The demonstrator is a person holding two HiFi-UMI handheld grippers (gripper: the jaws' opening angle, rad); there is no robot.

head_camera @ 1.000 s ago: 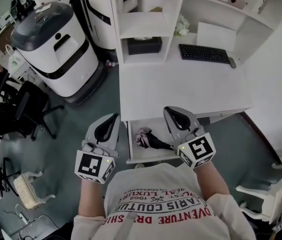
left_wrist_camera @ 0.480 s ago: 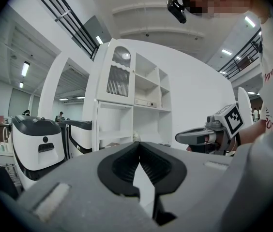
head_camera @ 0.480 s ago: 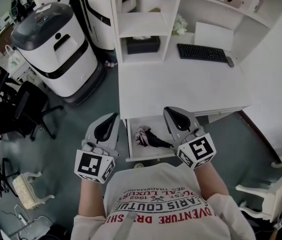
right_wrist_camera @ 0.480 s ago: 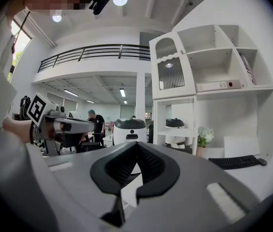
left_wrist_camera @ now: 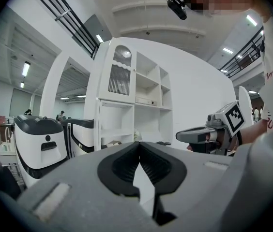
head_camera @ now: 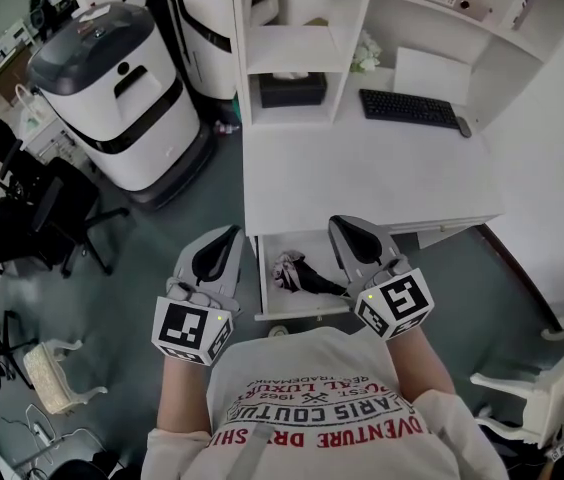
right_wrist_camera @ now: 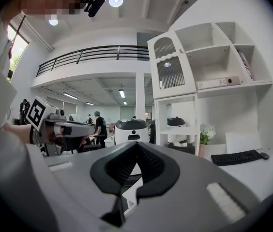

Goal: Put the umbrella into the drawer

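Observation:
The folded umbrella, dark with a pinkish bunch of fabric at its left end, lies inside the open white drawer under the desk's front edge. My left gripper hangs left of the drawer over the floor, shut and empty. Above the drawer's right side, my right gripper is also shut with nothing in it. In the left gripper view the jaws meet at the tips and the right gripper shows alongside. The right gripper view shows its shut jaws and the left gripper.
The white desk carries a black keyboard and a shelf unit with a black box. A large white machine and a black chair stand at left. White chairs sit at lower right.

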